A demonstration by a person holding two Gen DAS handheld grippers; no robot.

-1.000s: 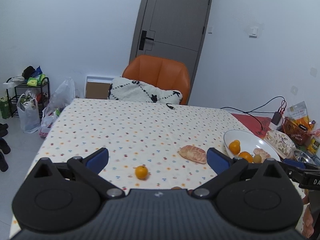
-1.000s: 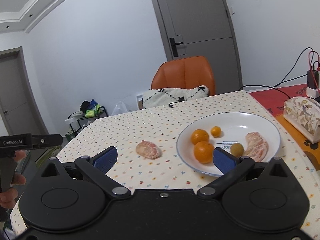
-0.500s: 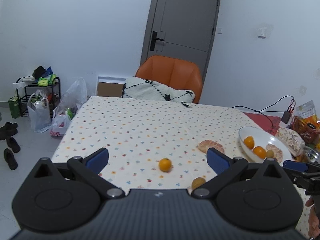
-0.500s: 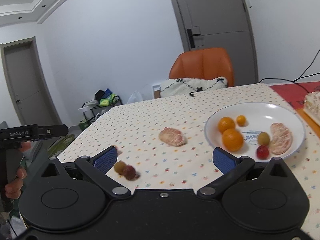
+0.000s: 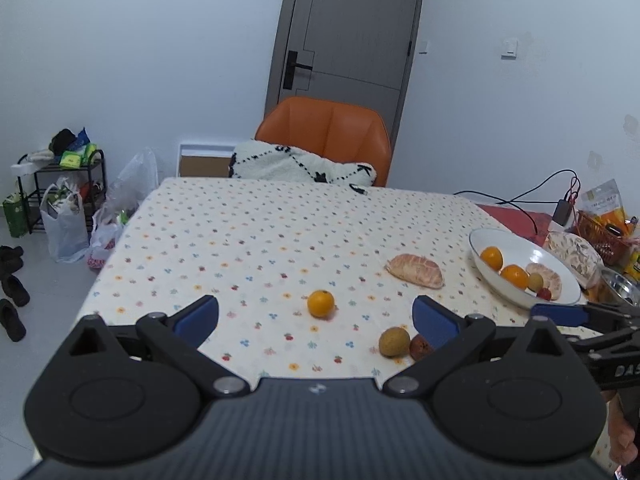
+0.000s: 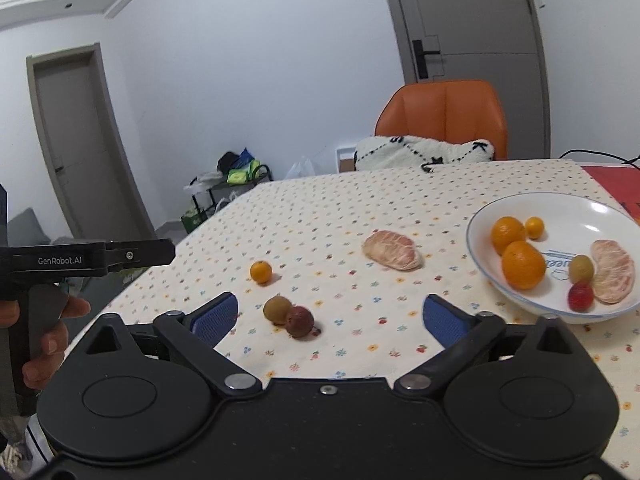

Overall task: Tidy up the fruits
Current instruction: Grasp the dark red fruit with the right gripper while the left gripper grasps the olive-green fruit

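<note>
Both views are sliding left, bringing two small fruits (image 6: 288, 316) into sight. My right gripper (image 6: 330, 316) is narrowing slightly yet gaping, empty; left gripper (image 5: 316, 316) is gaping, empty, fruits lying on tablecloth (image 5: 260, 240).

Left tongs (image 5: 316, 314): jaws wide apart, nothing between the blue pads, tilted slightly downward above the tabletop.
Right tongs (image 6: 331, 316): jaws apart, just been narrowing a little, pads pressing on nothing, tilted slightly downward.
Left hand (image 6: 36, 336): fingers wrapped around the black handle of its tongs.
</note>
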